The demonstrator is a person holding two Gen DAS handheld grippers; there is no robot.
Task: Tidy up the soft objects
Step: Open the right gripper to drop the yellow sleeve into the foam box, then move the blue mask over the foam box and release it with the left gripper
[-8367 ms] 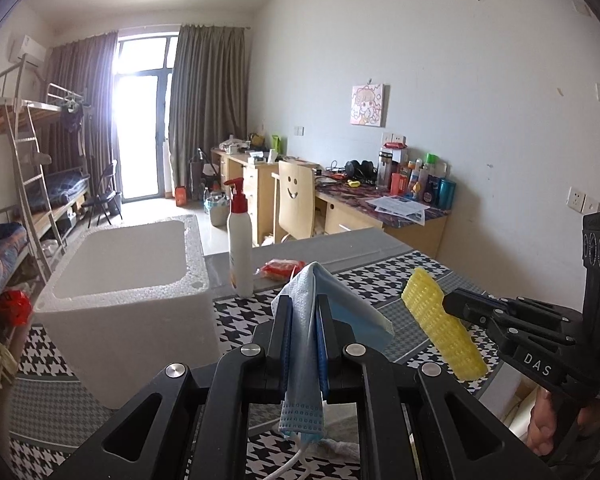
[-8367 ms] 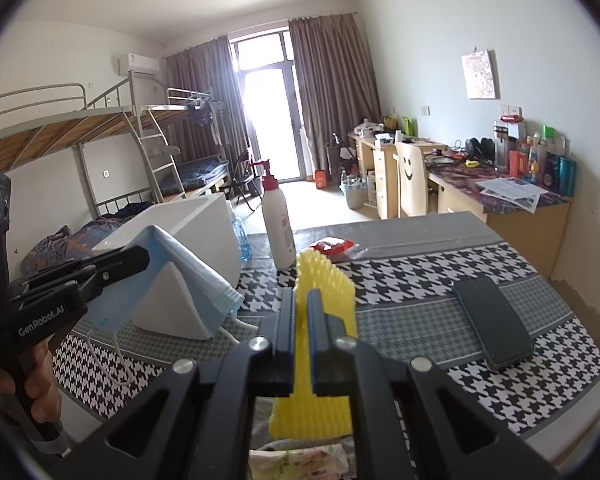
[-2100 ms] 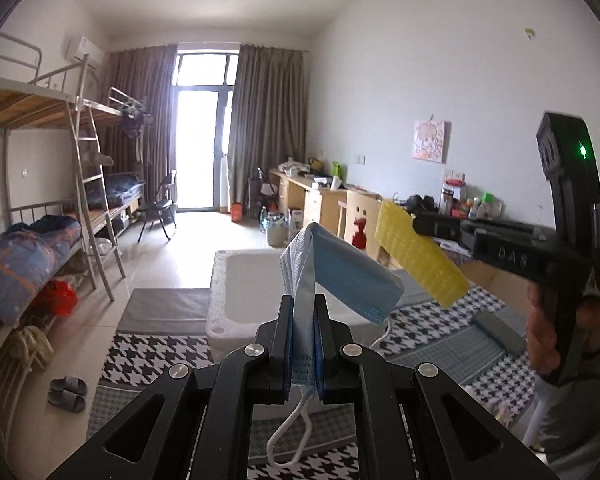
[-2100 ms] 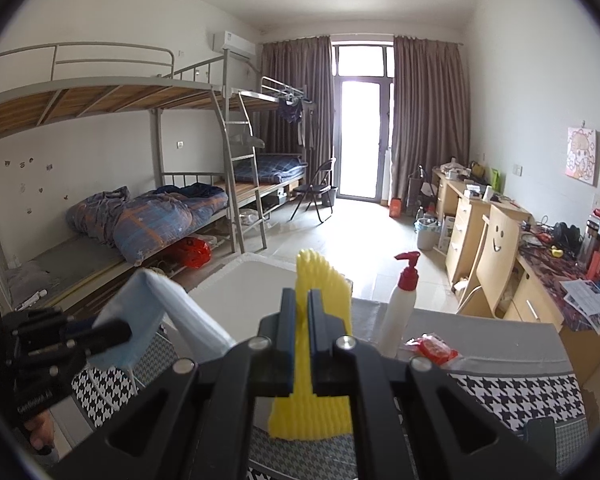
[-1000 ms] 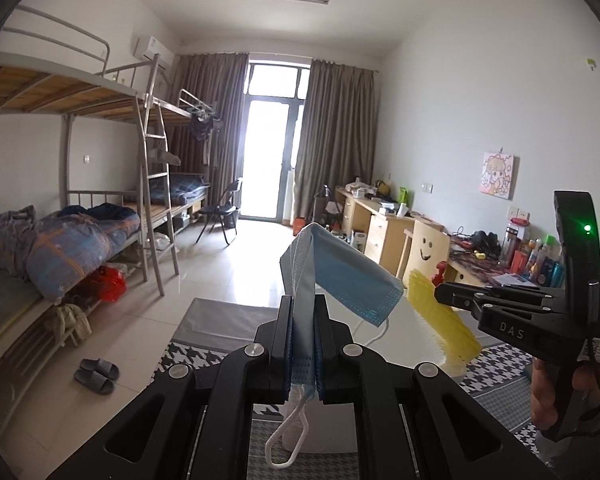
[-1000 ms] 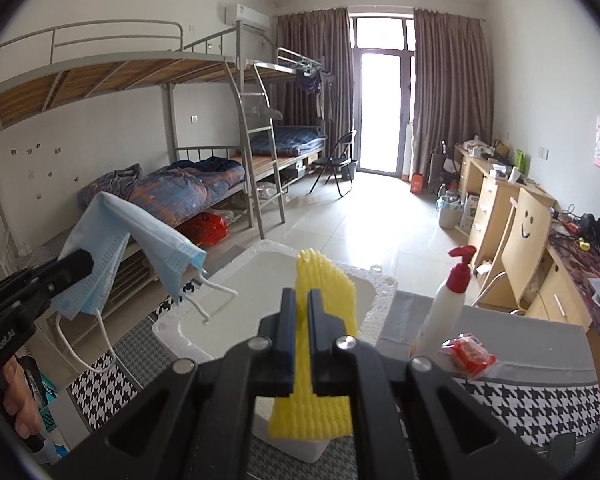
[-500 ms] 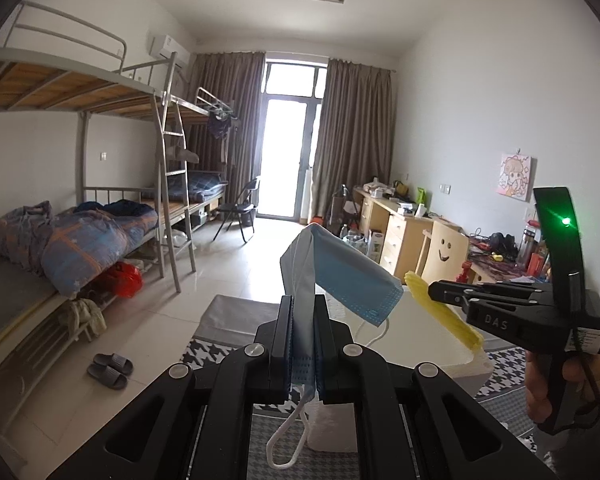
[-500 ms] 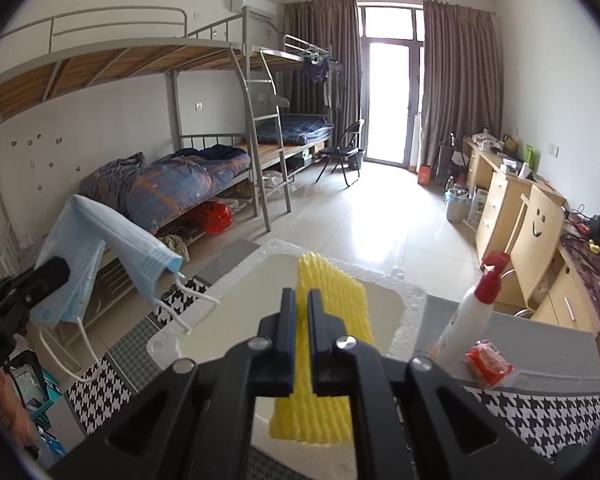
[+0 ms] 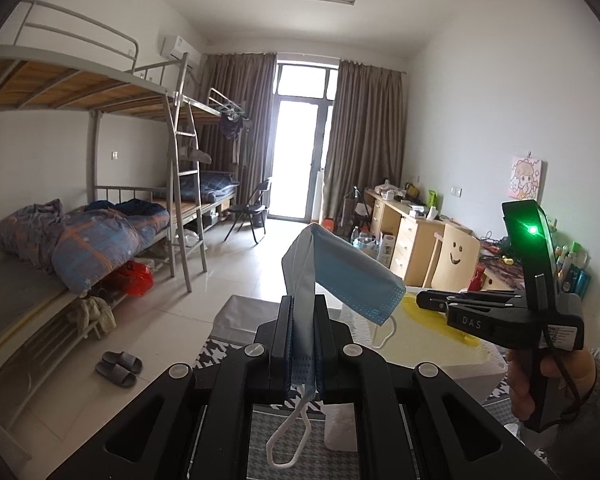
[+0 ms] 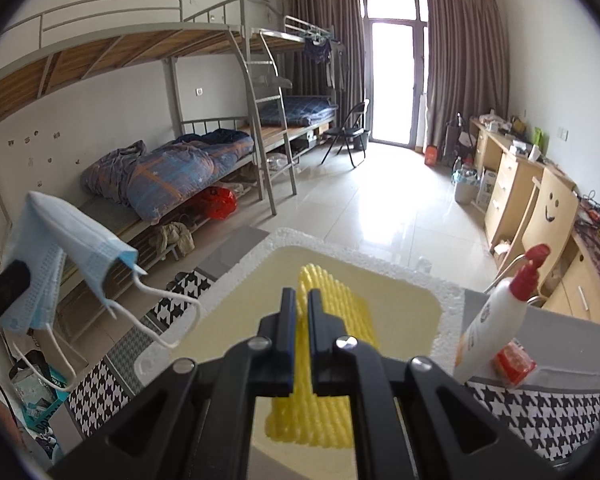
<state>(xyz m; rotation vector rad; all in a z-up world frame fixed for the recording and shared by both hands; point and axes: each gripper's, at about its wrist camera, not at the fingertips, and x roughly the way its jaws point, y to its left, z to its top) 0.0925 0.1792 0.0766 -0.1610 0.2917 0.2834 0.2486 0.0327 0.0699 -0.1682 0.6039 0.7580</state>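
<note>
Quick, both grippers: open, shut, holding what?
Left gripper: shut on the mask.
Right gripper: shut on the yellow foam net, over the foam box.

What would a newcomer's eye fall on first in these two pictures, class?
First, the blue mask pinched upright in the left gripper, its ear loops dangling. Next, the yellow foam net clamped in the right gripper, held over the open white foam box. Beside the box stands a white pump bottle with a red top.
</note>
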